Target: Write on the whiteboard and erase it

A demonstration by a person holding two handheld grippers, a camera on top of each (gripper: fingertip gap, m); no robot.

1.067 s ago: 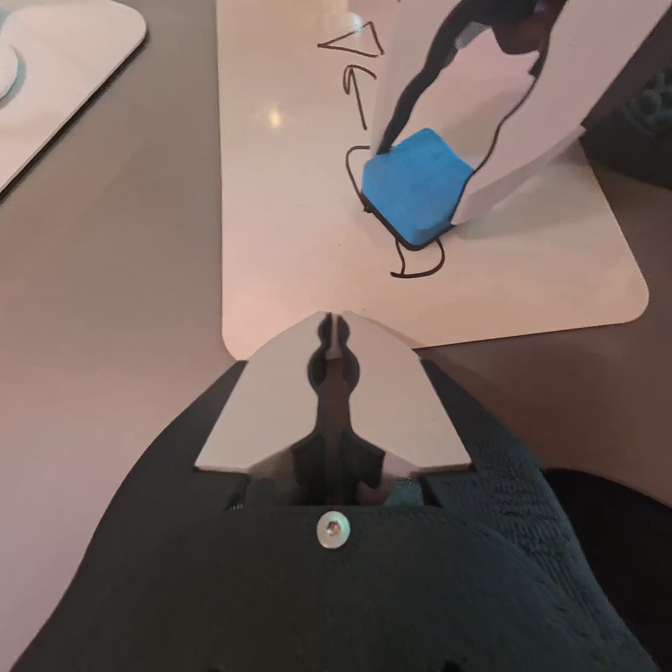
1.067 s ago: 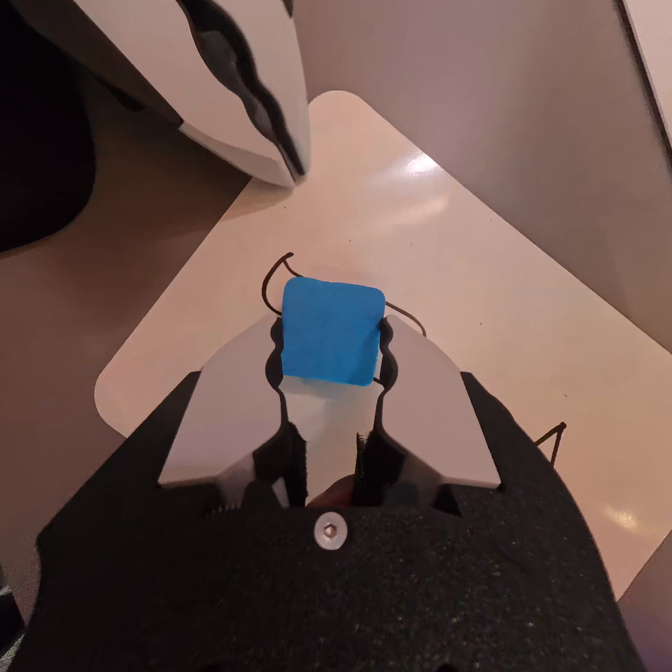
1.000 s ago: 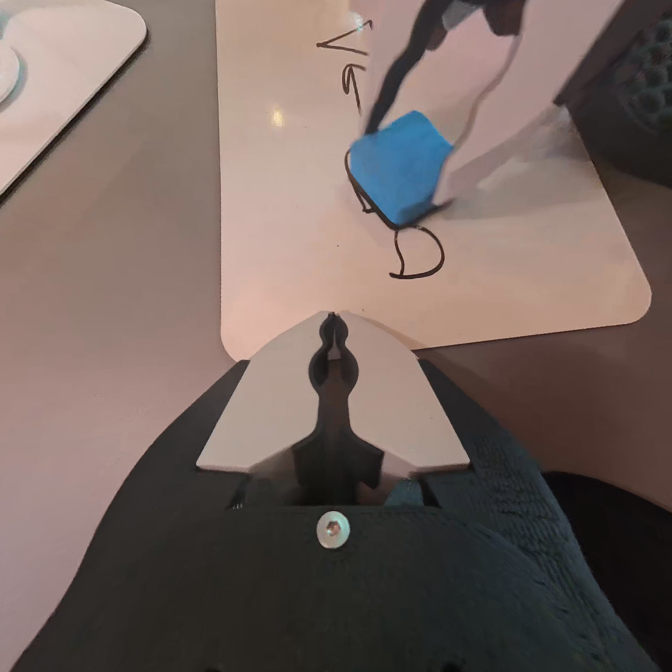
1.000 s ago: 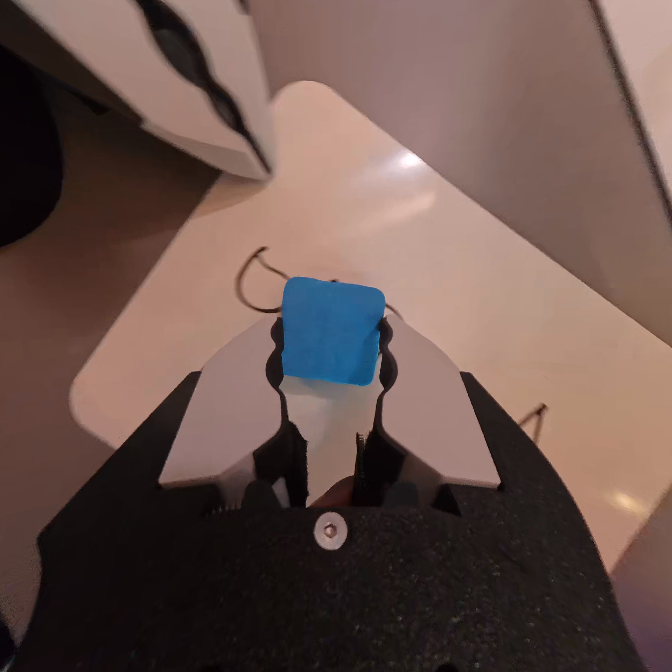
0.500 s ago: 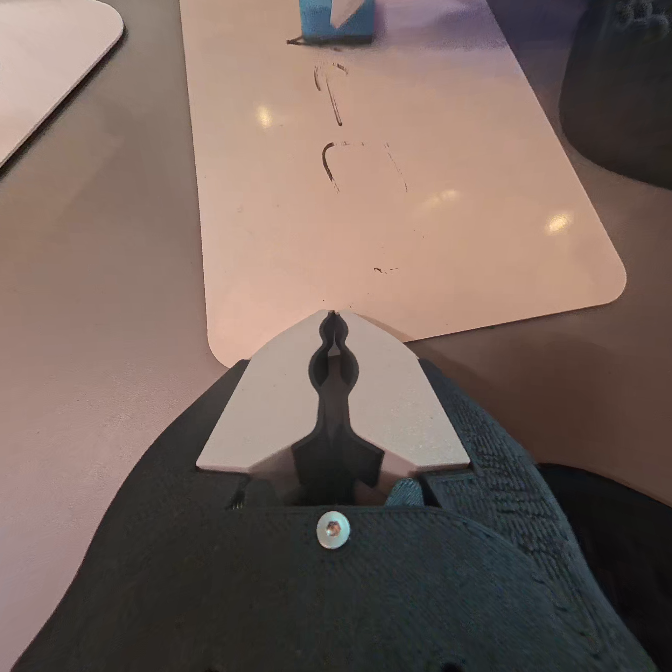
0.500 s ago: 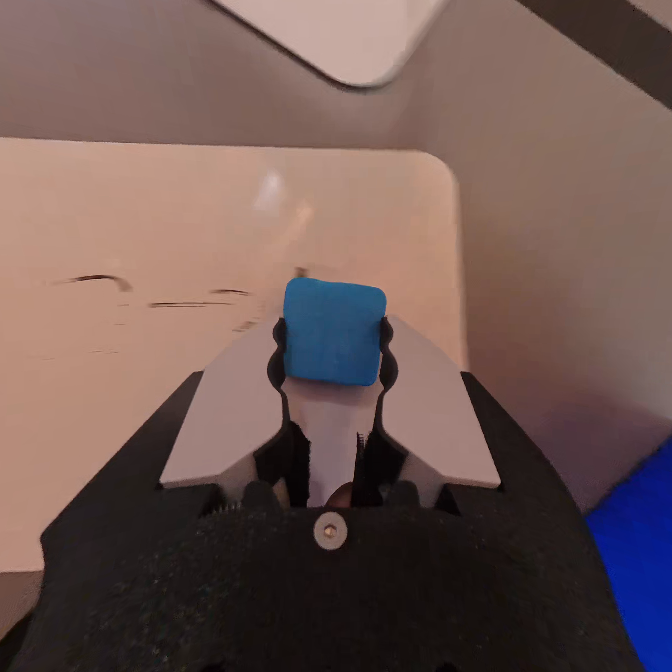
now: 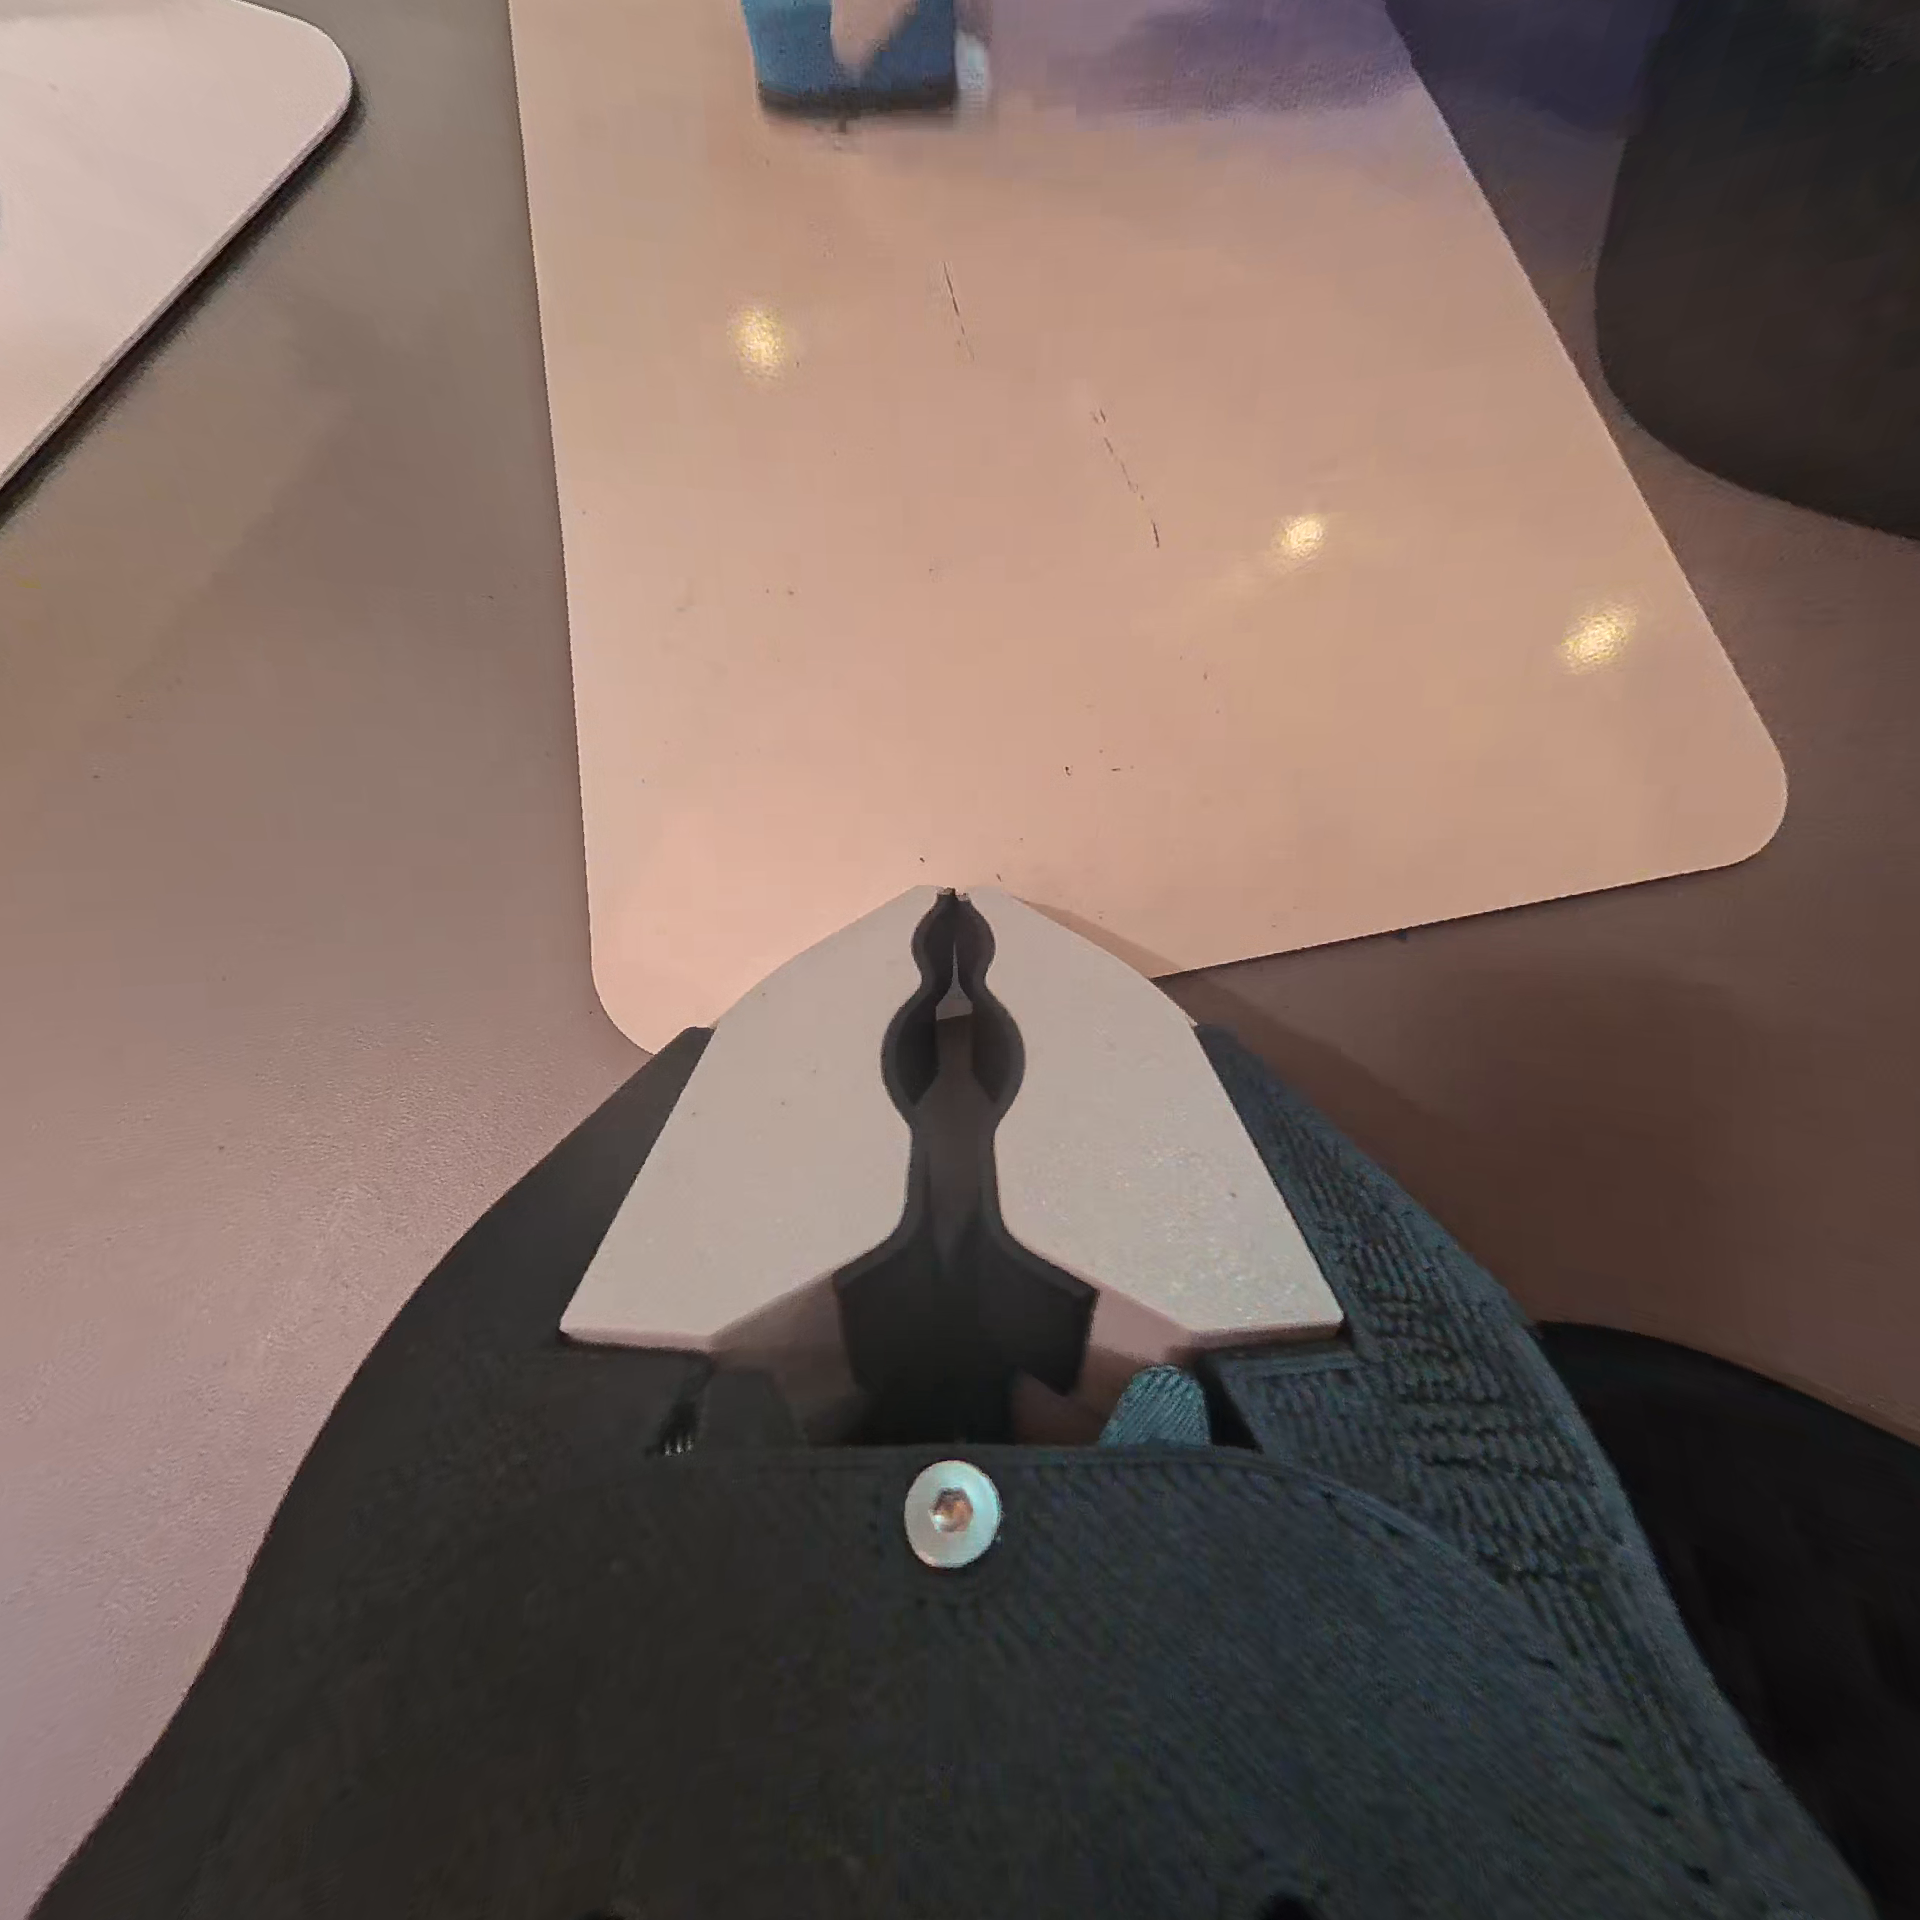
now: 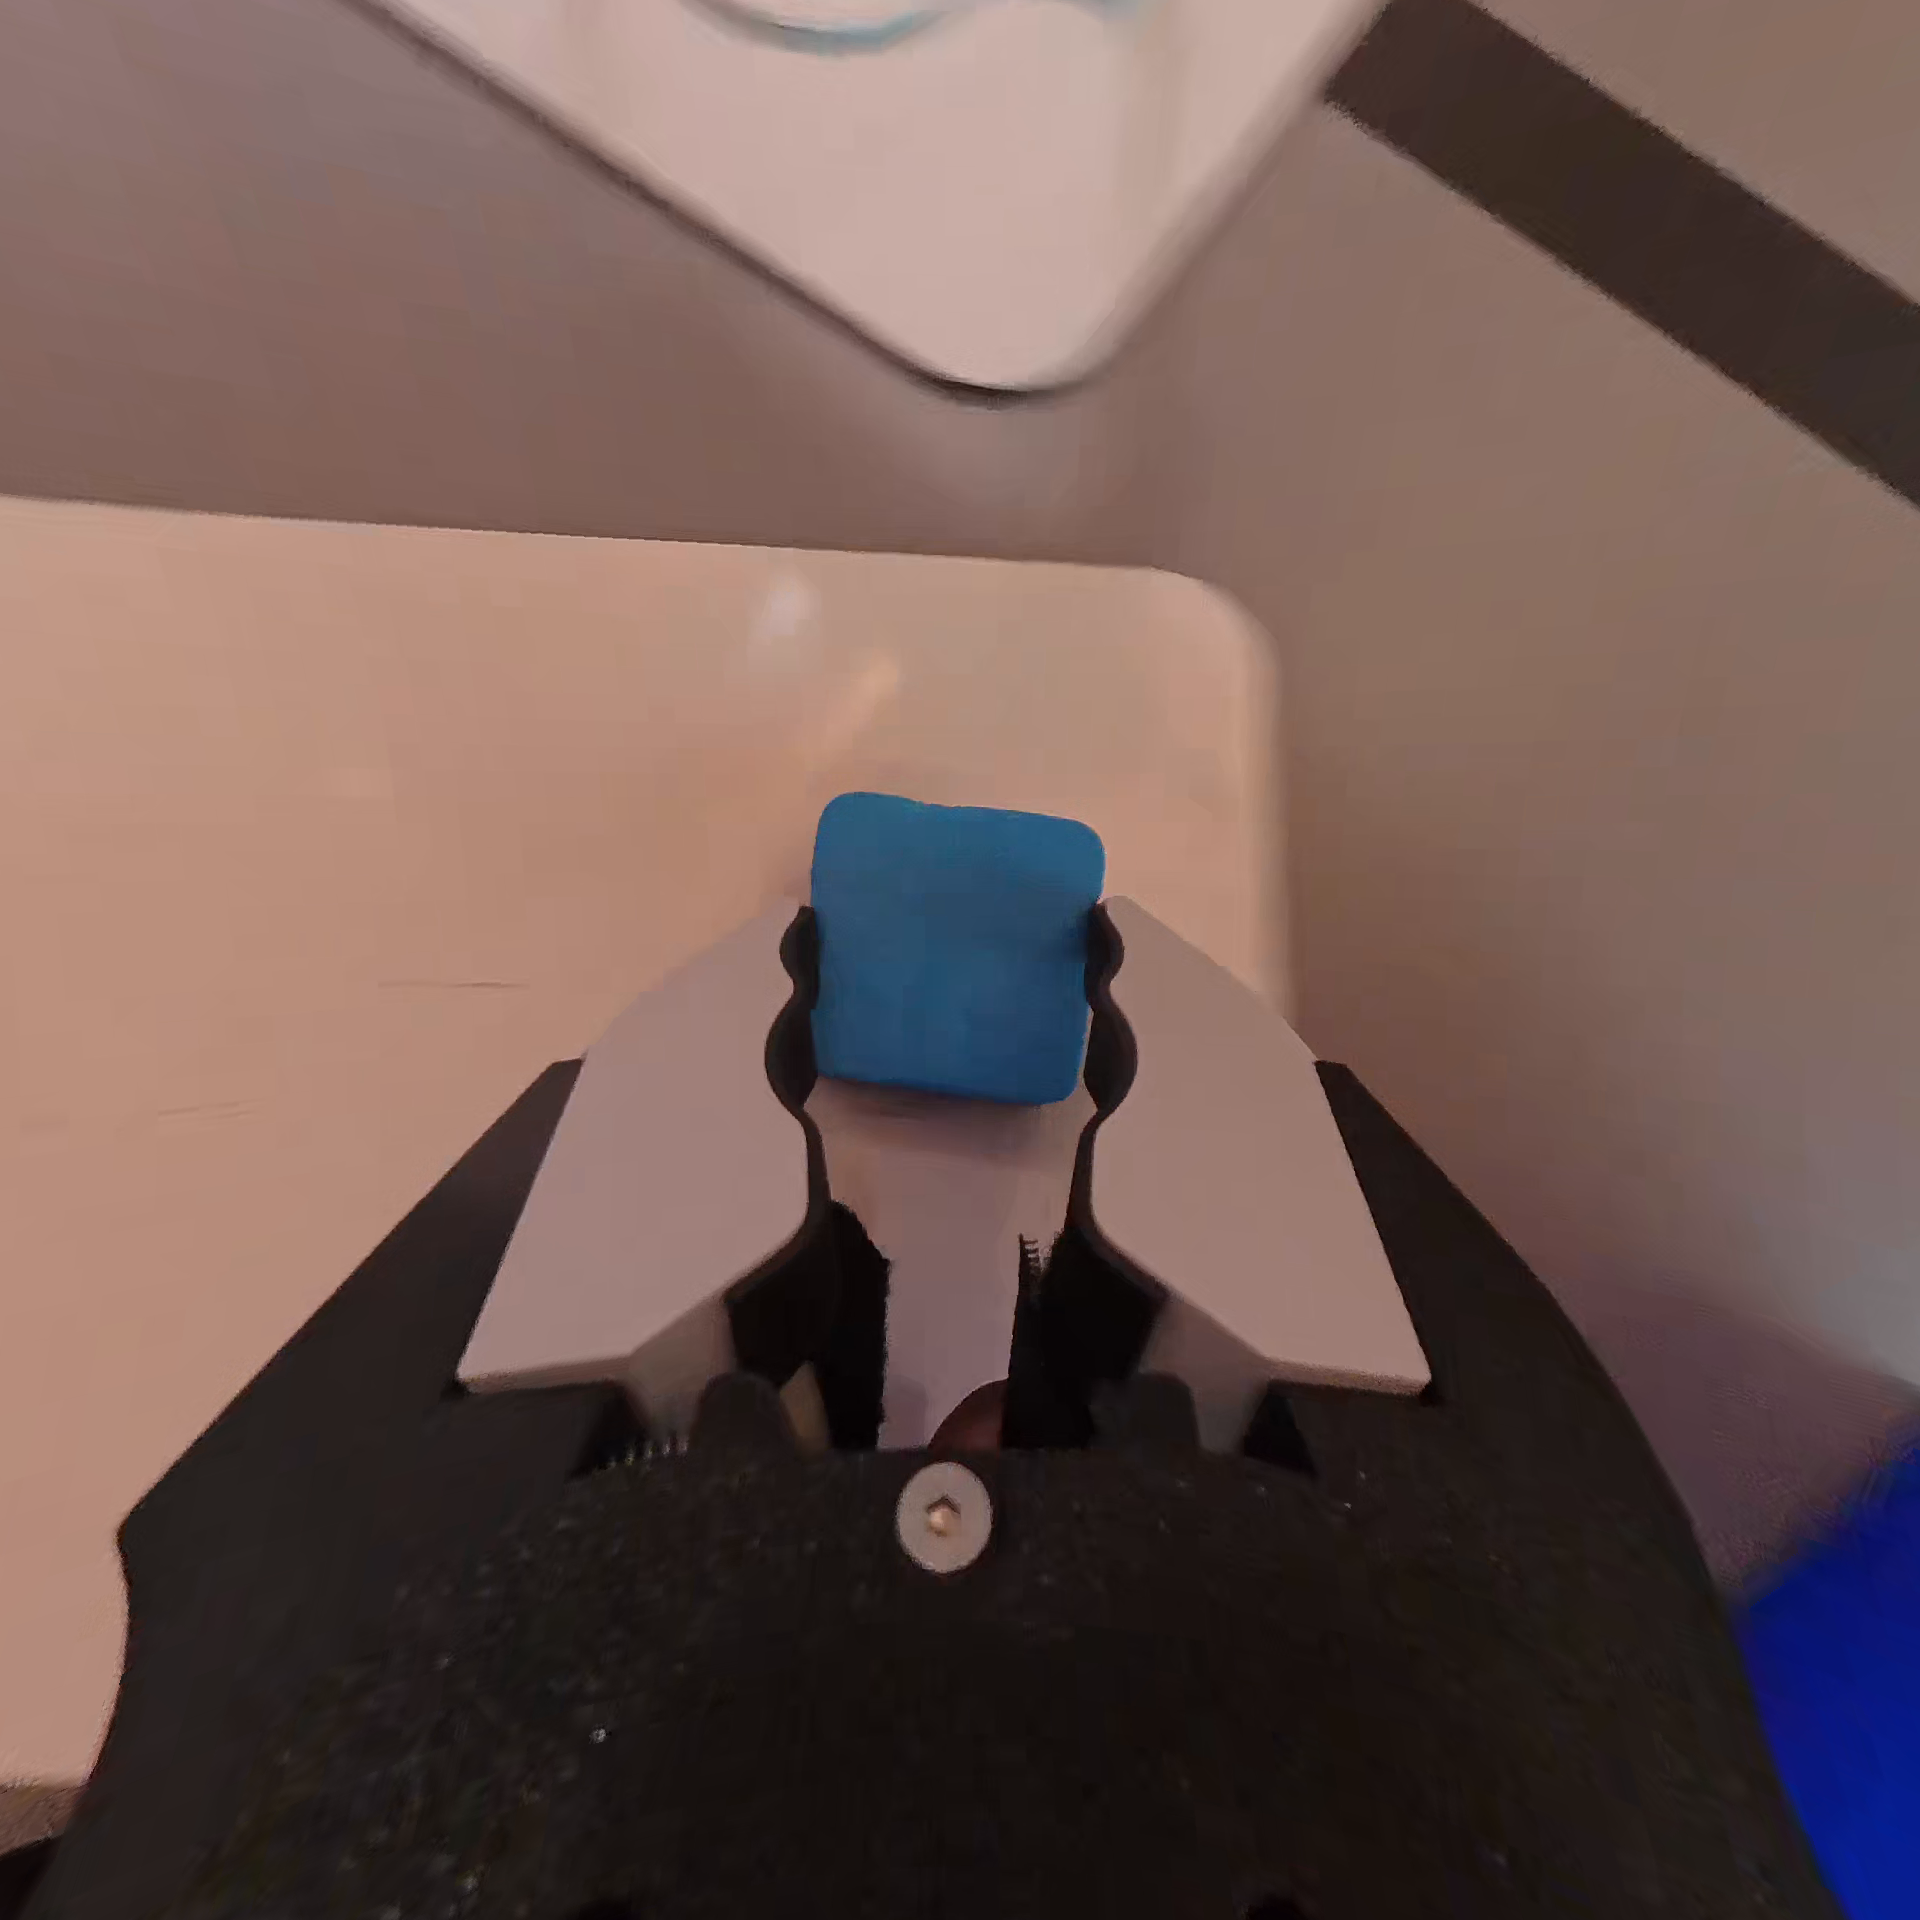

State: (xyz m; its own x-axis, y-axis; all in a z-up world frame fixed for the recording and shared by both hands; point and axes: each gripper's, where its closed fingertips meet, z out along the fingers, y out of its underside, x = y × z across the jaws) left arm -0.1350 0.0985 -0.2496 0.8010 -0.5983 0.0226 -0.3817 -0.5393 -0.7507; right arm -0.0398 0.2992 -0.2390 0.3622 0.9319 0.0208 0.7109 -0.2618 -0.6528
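The white whiteboard lies flat on the brown table, with only a few faint black marker traces left on it. My right gripper is shut on a blue square eraser and holds it on the board near a far corner. The eraser also shows at the far end of the board in the left wrist view. My left gripper is shut and empty, its tips at the board's near edge.
A second white board lies at the left on the table; it also shows at the top of the right wrist view. A dark object stands at the right of the board. Something blue shows at the lower right. About 25 cm separates my left fingertips from my right.
The right gripper has wiped the eraser from the near part of the board to its far end. The black drawings are gone except for faint traces. The left gripper has stayed put.
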